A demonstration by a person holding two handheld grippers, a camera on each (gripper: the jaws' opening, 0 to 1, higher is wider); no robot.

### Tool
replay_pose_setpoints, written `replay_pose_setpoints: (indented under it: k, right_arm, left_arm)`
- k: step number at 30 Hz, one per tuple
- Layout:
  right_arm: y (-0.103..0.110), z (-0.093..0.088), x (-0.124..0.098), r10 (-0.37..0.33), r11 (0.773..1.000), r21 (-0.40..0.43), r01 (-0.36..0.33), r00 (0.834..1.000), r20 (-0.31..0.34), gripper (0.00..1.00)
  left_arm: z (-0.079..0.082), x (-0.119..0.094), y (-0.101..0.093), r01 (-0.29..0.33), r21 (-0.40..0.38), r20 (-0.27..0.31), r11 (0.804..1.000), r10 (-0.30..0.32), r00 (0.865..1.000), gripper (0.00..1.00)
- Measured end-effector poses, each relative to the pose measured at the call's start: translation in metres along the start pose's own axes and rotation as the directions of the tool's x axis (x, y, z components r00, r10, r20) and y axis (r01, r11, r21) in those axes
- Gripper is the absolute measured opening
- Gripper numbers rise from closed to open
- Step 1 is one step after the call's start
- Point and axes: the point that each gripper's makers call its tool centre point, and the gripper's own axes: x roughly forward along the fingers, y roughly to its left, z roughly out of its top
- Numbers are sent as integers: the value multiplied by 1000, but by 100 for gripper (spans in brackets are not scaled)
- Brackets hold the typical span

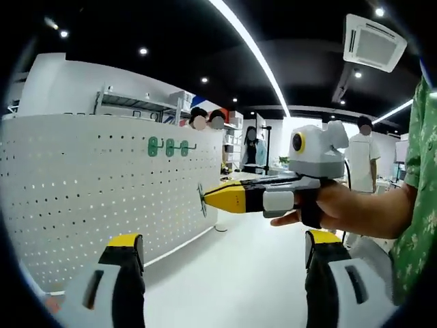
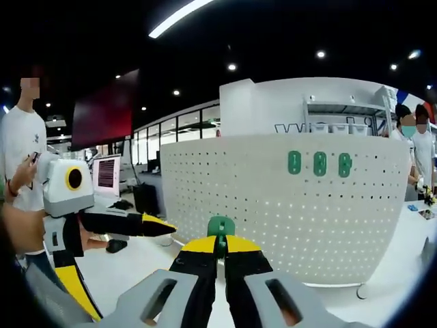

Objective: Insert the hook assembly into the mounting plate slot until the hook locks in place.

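In the right gripper view the right gripper (image 2: 220, 254) has its jaws clamped on a green hook (image 2: 220, 226); most of the hook is hidden between the yellow tips, so its shape is hard to make out. To its left the left gripper (image 2: 151, 225) comes in, jaws apart. In the left gripper view those jaws rise wide apart with nothing between them, and the right gripper (image 1: 208, 197) crosses from the right, held by a hand (image 1: 341, 208); a thin piece, probably the hook's wire end (image 1: 203, 199), sits at its tip just beside the pegboard (image 1: 102, 184). Three green hooks (image 1: 168, 147) hang high on the board. The white worktop (image 1: 239, 273) carries the board. Farther off, people stand under ceiling lights.
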Motion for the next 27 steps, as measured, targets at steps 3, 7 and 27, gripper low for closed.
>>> replay_pose_setpoints:
  k: [3, 7, 27]
  right_arm:
    - [-6, -2, 4, -35, 999, 0, 35, 999, -5, 1]
    - [-10, -3, 10, -61, 998, -7, 61, 998, -4, 1]
    - [-26, 32, 57, -190, 977, -85, 195, 980, 57, 1]
  left_arm:
    - [1, -2, 3, -17, -3, 4, 1000, 17, 1000, 100]
    - [1, -6, 9, -36, 4, 4, 999, 36, 999, 100]
    - [1, -28, 35, -115, 7, 8, 993, 115, 993, 99]
